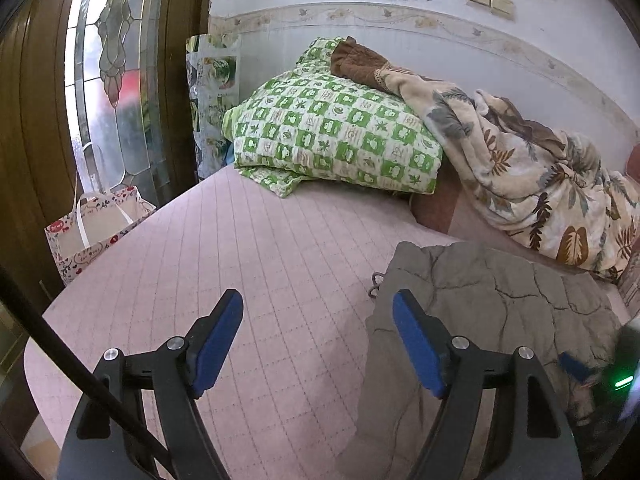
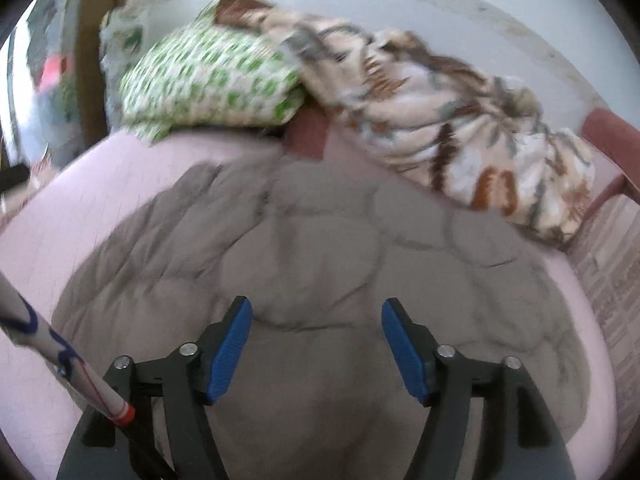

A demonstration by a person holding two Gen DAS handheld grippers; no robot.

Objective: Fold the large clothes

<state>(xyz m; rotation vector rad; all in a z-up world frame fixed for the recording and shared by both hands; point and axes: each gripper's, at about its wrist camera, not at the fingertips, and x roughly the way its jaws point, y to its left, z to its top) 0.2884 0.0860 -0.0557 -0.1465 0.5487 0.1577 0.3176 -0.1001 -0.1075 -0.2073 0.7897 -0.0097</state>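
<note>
Both the left gripper [image 1: 318, 344] and right gripper [image 2: 316, 350] stand released, empty, above the grey quilted padded garment [image 2: 312, 232], which lies ahead of them on the pink quilted bed cover [image 1: 248, 248].

Left claw [image 1: 318, 334]: jaws stand wide apart, blue pads [image 1: 216, 340] facing each other, nothing between them, pointing forward and downward. Right claw [image 2: 316, 350]: jaws likewise spread, empty, pitched more steeply downward; view is motion-blurred.

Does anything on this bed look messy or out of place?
Yes: the leaf-print blanket lies bunched against the wall, spilling over the green checked pillow. The grey padded garment lies rumpled, not yet neatly folded.
</note>
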